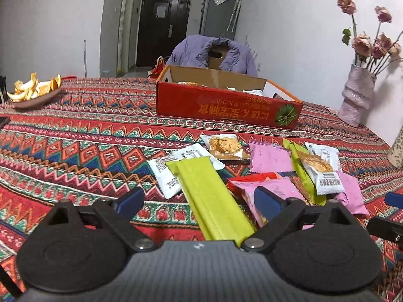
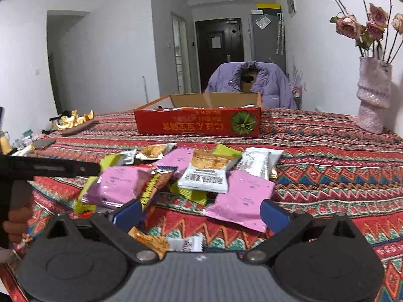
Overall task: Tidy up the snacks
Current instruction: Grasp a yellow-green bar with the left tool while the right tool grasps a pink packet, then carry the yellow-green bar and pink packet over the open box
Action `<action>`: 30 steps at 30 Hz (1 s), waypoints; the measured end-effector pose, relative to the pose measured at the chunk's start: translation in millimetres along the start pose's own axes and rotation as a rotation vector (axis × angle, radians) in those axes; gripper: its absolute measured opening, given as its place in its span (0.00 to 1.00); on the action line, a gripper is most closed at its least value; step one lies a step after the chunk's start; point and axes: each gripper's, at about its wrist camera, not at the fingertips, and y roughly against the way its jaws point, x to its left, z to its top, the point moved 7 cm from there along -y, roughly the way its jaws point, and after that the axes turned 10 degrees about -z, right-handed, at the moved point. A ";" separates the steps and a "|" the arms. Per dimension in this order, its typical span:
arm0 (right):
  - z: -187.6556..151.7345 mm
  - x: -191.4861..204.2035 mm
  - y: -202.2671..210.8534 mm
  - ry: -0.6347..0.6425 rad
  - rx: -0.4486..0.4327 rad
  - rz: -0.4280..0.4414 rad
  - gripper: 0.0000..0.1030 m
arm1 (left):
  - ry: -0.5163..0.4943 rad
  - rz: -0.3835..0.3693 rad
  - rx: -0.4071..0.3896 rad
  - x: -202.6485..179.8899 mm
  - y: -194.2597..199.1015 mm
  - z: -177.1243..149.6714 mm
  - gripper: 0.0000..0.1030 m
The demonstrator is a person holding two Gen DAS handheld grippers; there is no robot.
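A heap of snack packets lies on the patterned tablecloth [image 1: 75,151]. My left gripper [image 1: 199,200] stands open, with a long green packet [image 1: 201,176] lying lengthwise between its blue pads, untouched by either. Pink packets [image 1: 269,158], white ones [image 1: 166,176] and a biscuit packet [image 1: 225,147] lie just beyond. My right gripper [image 2: 200,215] is open over the heap's near edge, a pink packet [image 2: 239,203] by its right pad and another pink packet [image 2: 115,186] by its left. An orange-and-white packet [image 2: 163,245] sits under it. The open red cardboard box [image 1: 226,105] [image 2: 199,123] behind holds several packets.
A plate of orange peel [image 1: 32,93] [image 2: 73,123] sits far left. A pink vase of dried roses [image 1: 355,98] [image 2: 372,98] stands far right by the wall. A purple jacket [image 1: 214,52] hangs on a chair behind the table. A phone [image 2: 44,144] lies at the left.
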 end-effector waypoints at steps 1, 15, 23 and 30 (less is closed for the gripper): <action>1.7 0.2 -2.0 0.000 -0.006 -0.004 0.94 | 0.001 0.002 0.012 0.6 -4.8 0.1 0.81; 3.2 -31.4 -71.7 -0.065 0.119 -0.142 0.74 | -0.030 -0.043 0.080 1.1 -15.6 -2.4 0.33; -7.1 -31.8 -73.0 -0.021 0.147 -0.159 0.61 | -0.044 -0.005 0.042 14.0 13.2 3.5 0.33; -19.0 -47.1 -32.1 0.005 0.151 -0.215 0.59 | -0.041 -0.003 -0.001 12.9 40.0 6.1 0.33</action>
